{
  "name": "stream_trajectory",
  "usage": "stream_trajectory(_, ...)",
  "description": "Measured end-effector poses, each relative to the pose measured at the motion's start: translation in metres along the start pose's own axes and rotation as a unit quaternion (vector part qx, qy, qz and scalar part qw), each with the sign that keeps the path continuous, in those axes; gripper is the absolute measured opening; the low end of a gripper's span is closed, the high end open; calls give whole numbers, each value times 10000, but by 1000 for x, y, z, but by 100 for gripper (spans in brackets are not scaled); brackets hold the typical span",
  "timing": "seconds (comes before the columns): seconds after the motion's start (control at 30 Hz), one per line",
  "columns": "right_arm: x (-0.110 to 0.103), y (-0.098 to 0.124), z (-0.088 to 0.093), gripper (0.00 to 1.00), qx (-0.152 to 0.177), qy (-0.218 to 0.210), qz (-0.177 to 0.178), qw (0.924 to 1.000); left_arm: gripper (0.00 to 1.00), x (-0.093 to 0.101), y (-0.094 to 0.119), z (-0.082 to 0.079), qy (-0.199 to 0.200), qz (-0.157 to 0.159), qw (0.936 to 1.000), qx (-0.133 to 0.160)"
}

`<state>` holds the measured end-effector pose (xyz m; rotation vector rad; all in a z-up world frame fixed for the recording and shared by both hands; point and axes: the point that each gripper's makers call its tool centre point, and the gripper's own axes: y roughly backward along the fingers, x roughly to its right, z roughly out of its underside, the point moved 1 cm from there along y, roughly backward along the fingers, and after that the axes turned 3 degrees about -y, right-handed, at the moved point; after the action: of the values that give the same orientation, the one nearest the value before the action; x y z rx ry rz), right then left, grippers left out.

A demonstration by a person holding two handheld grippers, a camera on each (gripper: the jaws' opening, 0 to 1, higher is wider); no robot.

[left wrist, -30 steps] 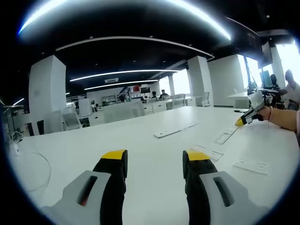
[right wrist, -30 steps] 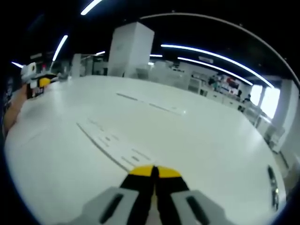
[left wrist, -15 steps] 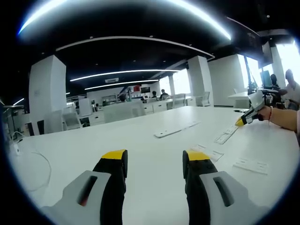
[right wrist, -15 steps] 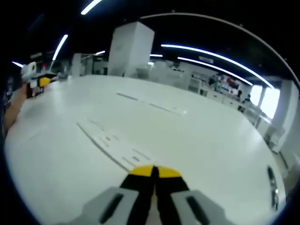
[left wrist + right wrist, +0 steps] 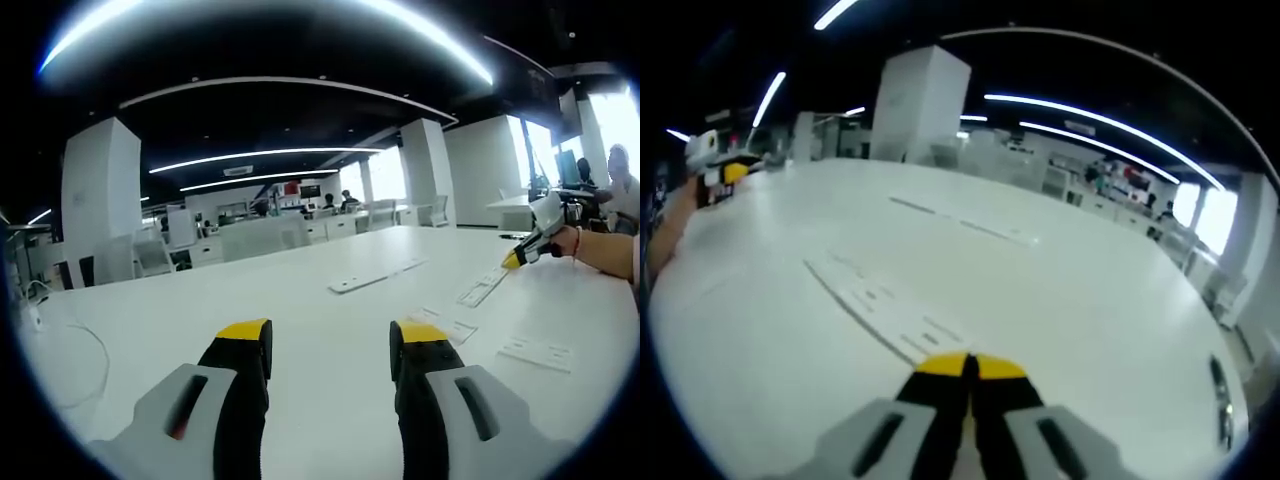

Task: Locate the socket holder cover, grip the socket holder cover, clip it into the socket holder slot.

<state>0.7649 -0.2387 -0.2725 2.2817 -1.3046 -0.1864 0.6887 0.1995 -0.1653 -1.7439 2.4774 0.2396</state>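
The right gripper [image 5: 965,368] has its jaws together at the near end of a long white strip [image 5: 875,305], apparently the socket holder cover, flat on the table [image 5: 1080,300]; lift it evenly. The left gripper [image 5: 330,345] hovers, jaws apart. Another strip [image 5: 375,277] and small plates [image 5: 535,352] lie nearby; nothing blocks.

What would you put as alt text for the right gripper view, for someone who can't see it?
The right tool, yellow-tipped jaws shut with nothing visibly between them, sits low over a white table at the near end of a long flat white strip. A second strip lies farther off, and the left tool shows at the far left.
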Motion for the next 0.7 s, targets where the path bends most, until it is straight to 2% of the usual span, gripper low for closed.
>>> stream_trajectory(0.13,1,0,0,4,-16,100,10,9999,48,0,0,-1,1,-7,10000,12)
stream_trajectory(0.7,0,4,3,4,22,-211,-291,9994,48,1,1,-1,12,-14,10000,34)
